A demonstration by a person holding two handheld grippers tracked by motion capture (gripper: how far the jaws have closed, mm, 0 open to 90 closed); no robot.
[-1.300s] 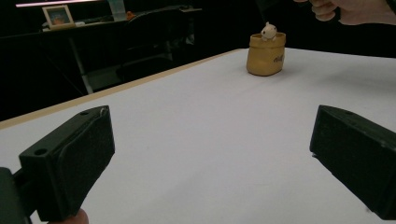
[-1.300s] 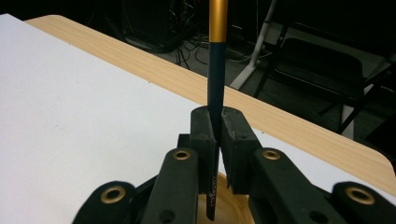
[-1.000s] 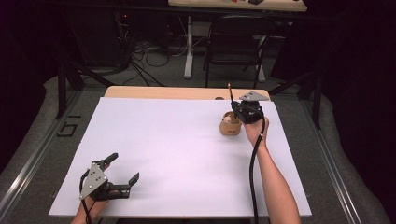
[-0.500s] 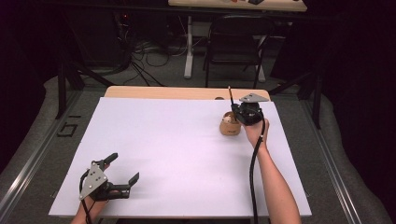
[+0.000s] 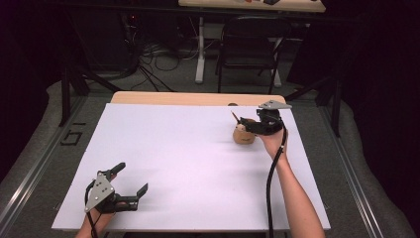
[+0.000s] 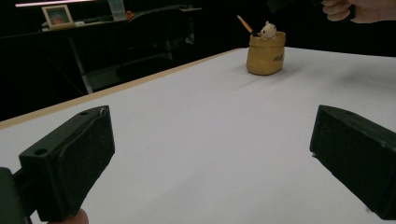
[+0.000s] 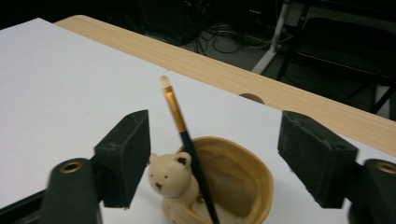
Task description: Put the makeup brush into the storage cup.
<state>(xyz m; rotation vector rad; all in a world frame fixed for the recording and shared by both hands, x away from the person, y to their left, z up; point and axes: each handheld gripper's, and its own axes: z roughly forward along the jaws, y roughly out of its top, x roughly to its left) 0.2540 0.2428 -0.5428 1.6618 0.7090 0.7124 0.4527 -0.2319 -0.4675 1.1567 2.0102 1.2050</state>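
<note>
A: While the right gripper (image 5: pixel 246 122) hangs over the far right part of the table, its jaws stand wide apart, one on each side of the pencil (image 7: pixel 187 140), gripping nothing.

B: And the pencil leans in the tan pot (image 7: pixel 243 186), tip up, with a little bear figure (image 7: pixel 170 179) on the pot's rim just beside it. The pot sits on the white sheet (image 5: pixel 198 163), near the bare wooden strip of the table (image 5: pixel 198 97) at the far edge.

A: Anything in the way? The bear is close to the near jaw, touching neither pad as far as I can see. The pencil rises free between them.

B: Down at the near left corner, the left gripper (image 5: pixel 132 181) rests low over the sheet, jaws spread wide too, empty. Well apart from the pot (image 6: pixel 265 53), open white sheet between.

A: Behind the table there's a dark chair (image 5: pixel 250 44) and cables (image 5: pixel 153 57) on the floor.
</note>
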